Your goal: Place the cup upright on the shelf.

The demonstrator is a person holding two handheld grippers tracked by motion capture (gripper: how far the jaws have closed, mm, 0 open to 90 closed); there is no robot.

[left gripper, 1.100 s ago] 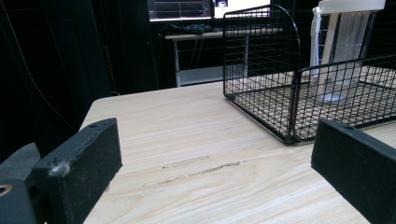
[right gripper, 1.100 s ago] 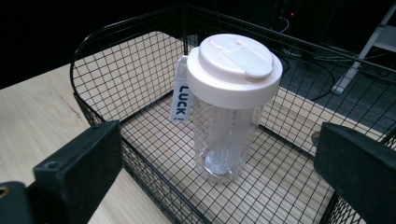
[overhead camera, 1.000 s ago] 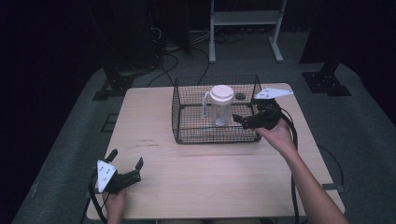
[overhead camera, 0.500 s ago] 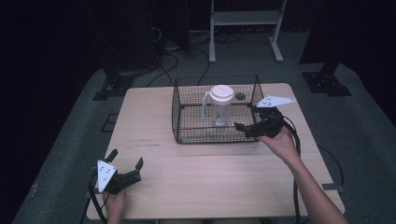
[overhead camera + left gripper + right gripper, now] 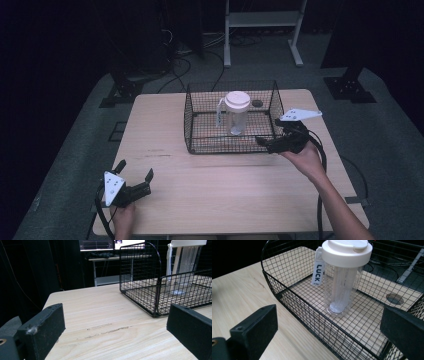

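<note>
A black wire basket (image 5: pixel 190 125) stands at the middle back of the wooden table (image 5: pixel 225 190). Inside it a clear tumbler (image 5: pixel 236 114) with a white lid stands upright, and a white strap reading "LUCK" (image 5: pixel 318 270) hangs from it. My right gripper (image 5: pixel 267 132) is open at the basket's near right corner, outside the wire, with nothing between its jaws. Its own view looks over the basket rim (image 5: pixel 294 300) at the tumbler (image 5: pixel 344 277). My left gripper (image 5: pixel 135 172) rests open at the table's near left corner. It faces the basket (image 5: pixel 155 290) and the tumbler (image 5: pixel 185 265) from far off.
A round hole (image 5: pixel 257 103) is cut in the tabletop behind the basket, also seen as the hole (image 5: pixel 395 298) through the wire. A white metal stand (image 5: pixel 260 20) and cables lie on the floor beyond the table. Bare wood stretches between the basket and the near edge.
My right gripper has drawn back from the basket's right side toward the near edge, still open. The left gripper, basket and tumbler have not moved.
</note>
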